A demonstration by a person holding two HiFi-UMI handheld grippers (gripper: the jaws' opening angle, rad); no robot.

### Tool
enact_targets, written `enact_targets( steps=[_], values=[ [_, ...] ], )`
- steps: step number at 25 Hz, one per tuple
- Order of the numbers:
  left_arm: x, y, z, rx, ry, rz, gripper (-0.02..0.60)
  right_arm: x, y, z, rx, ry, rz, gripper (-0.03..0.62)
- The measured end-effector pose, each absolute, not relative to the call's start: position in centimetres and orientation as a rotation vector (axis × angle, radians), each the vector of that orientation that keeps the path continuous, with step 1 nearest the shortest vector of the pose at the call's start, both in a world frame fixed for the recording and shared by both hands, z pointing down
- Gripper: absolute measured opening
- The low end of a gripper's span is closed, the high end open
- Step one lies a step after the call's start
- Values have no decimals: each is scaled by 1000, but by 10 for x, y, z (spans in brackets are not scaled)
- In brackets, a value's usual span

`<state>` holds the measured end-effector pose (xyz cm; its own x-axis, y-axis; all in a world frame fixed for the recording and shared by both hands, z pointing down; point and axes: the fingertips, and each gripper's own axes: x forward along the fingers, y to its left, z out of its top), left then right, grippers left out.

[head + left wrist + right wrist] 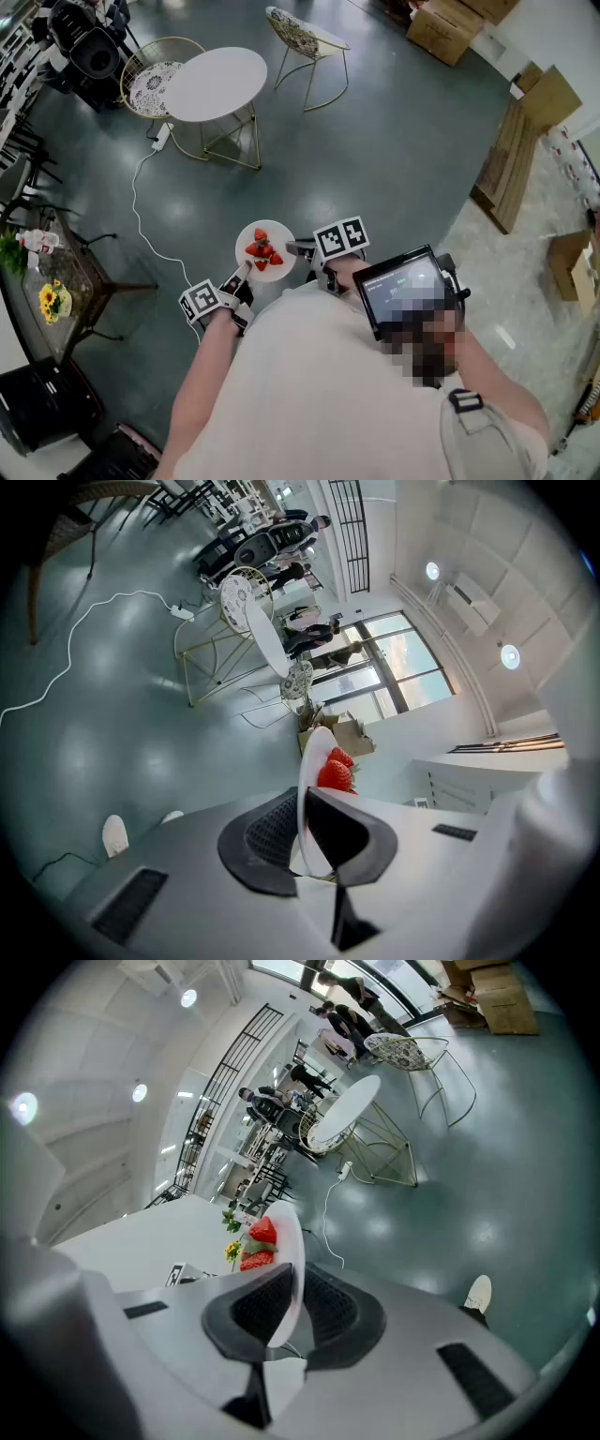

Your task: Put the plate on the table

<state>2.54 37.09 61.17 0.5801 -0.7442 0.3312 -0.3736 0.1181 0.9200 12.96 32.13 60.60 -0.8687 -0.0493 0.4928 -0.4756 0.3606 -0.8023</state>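
- Since the plate carries loose strawberries, both tongs take it by opposite rim edges, probably to keep it level and stop it tipping.
- Left gripper is clamped on the rim nearest the person's left. Its own view shows the pads narrow, with the thin plate edge pinched between them.
- Right gripper is the same on the opposite rim: jaws nearly together, rim sandwiched, nothing else between them.
- Plate is in the air in front of the person's chest, above the grey floor and resting on nothing.
- Round white table is well apart from the plate, ahead, between two wire chairs. Its top looks bare, so my guess is the carry has a walk left before set-down.
- White cable runs across the floor between person and table, a possible trip risk on the way.
- Only the head view shows the layout: plate face-on, five or so berries, both grips at once, and the gap to the table.
- Only the gripper views show the pad contact, with the plate edge-on as a thin white sliver and berries on one face.
- Left gripper view also catches two light shoes low down, and windows and people far off.
- Right gripper view adds a railing, ceiling lights and yellow flowers past the plate.
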Motion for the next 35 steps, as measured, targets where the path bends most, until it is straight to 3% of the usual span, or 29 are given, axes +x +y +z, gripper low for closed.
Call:
enact_targets(
  steps=[35],
  values=[
    [26,367,616,1535,-1040,-263,18,133,323,615,510,-2236,1564,31]
  ],
)
